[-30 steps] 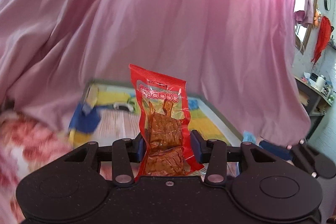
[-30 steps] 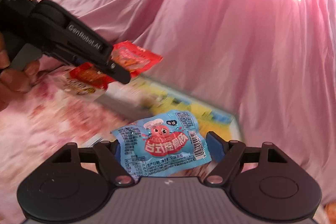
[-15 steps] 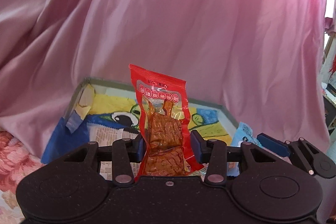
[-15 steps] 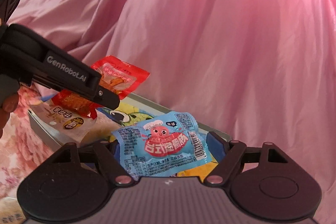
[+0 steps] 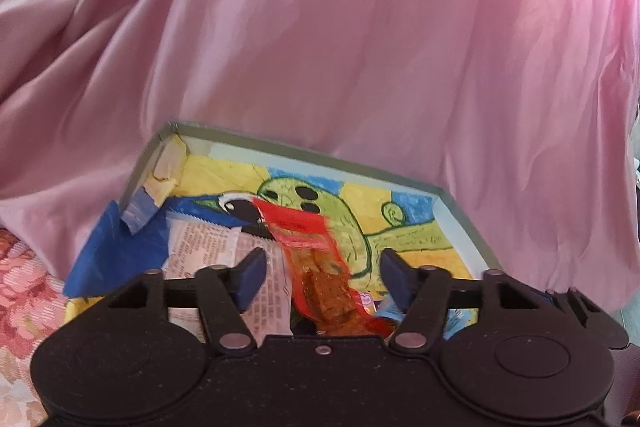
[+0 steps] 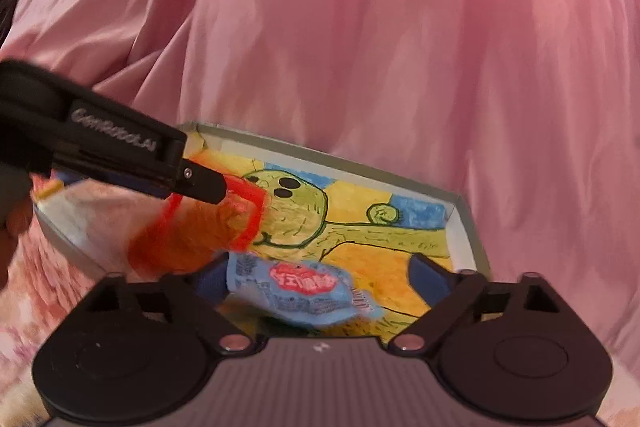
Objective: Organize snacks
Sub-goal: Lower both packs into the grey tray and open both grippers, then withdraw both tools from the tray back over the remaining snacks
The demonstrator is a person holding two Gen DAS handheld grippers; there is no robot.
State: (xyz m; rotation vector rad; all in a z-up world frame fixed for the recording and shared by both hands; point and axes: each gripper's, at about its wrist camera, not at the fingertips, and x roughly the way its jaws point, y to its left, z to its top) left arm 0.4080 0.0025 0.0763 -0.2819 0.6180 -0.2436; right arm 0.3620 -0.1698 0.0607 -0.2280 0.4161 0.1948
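Note:
A shallow box (image 5: 320, 155) with a painted green figure on its floor lies below both grippers. My left gripper (image 5: 322, 277) hangs over it, jaws opening. The red packet of brown snack (image 5: 320, 267) tips forward between the pads, which no longer press on it. In the right wrist view the same box (image 6: 460, 195) shows, and the red packet (image 6: 192, 235) is a blur under the left gripper (image 6: 212, 187). My right gripper (image 6: 320, 281) is opening too. The blue packet (image 6: 304, 287) drops blurred between its spread pads.
Pink cloth (image 5: 360, 27) drapes behind and around the box. A flowered cover (image 5: 24, 279) lies at the left. In the box lie a white printed packet (image 5: 208, 251) and a blue wrapper (image 5: 120, 251). A hand (image 6: 10, 227) shows at the left edge.
Both grippers have moved in over the box and their jaws have spread. The red packet, held upright before, now tips down loose. The blue packet has slipped lower between the right pads.

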